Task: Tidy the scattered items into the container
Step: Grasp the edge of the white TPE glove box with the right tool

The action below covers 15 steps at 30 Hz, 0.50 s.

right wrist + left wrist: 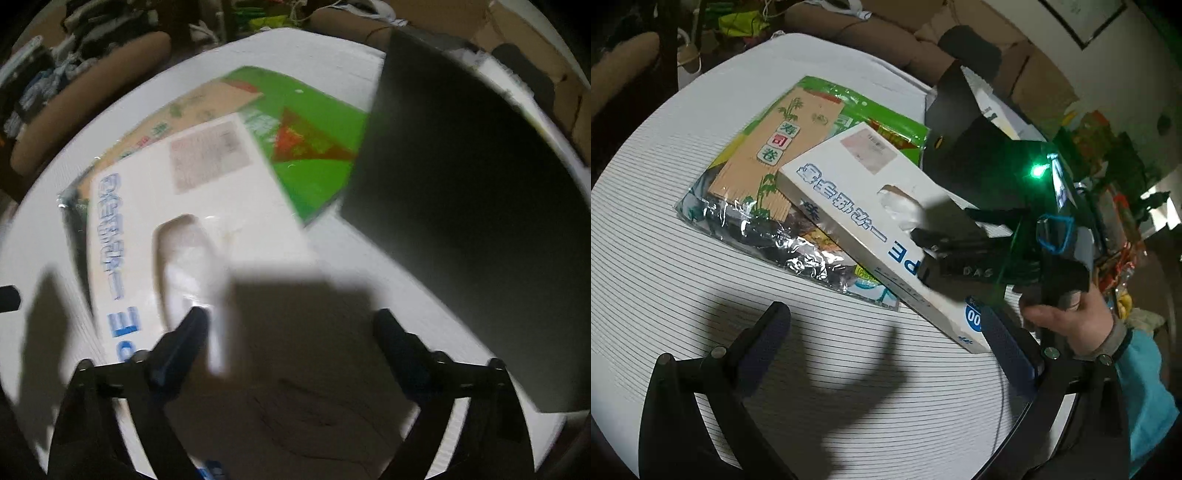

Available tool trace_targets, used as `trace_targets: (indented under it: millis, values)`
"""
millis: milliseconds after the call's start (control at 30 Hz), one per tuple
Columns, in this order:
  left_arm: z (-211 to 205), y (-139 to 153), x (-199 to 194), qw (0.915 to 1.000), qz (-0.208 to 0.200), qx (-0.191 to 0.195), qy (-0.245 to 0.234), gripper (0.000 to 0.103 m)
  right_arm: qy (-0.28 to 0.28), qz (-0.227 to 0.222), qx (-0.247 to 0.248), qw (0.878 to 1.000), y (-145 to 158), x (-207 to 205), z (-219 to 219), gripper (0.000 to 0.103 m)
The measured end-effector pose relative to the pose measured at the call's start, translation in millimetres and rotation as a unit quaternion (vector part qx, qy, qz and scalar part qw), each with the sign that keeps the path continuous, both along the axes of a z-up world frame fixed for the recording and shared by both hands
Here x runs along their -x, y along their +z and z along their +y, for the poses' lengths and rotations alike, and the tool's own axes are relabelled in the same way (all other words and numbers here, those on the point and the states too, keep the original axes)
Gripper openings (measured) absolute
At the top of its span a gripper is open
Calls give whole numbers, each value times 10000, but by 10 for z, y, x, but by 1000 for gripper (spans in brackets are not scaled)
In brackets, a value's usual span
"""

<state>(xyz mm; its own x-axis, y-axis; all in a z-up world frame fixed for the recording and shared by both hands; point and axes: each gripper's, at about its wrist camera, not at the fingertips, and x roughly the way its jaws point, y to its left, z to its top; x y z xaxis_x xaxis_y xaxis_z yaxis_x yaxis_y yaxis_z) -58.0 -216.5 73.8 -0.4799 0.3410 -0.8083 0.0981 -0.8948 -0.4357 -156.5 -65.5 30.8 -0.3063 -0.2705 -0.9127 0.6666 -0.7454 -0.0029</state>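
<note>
A white box of PE gloves lies slantwise on a green sushi-mat packet on the white striped table. A black container stands just right of them. My right gripper hovers over the near end of the box, jaws wide apart, with one fingertip above the box top; its view is blurred. My left gripper is open and holds nothing, low over the table in front of the box's near corner.
A hand with a teal sleeve holds the right gripper. Cardboard boxes and dark clutter ring the far table edge. Colourful clutter crowds the right side. A thin cable runs along the near right.
</note>
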Motion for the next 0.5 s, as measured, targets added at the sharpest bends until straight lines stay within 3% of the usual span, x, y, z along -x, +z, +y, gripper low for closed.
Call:
trace_targets:
  millis: [67, 200, 333, 400, 500]
  values:
    - [15, -3, 0, 10000, -7, -8, -15, 103, -232, -57, 89, 9997, 50, -18, 80, 61]
    - [46, -67, 10, 9999, -124, 60, -78, 103, -712, -620, 474, 9944, 85, -125, 352, 56]
    - [66, -142, 0, 9996, -238, 91, -115, 103, -1434, -1330, 1239, 9728, 111, -401, 798, 36]
    - [95, -186, -1, 9994, -293, 135, -157, 103, -1605, -1608, 1558, 9613, 119, -591, 988, 35]
    - [149, -277, 6, 9987, -394, 266, -210, 103, -1626, -1596, 1512, 9619, 149, -799, 1100, 38]
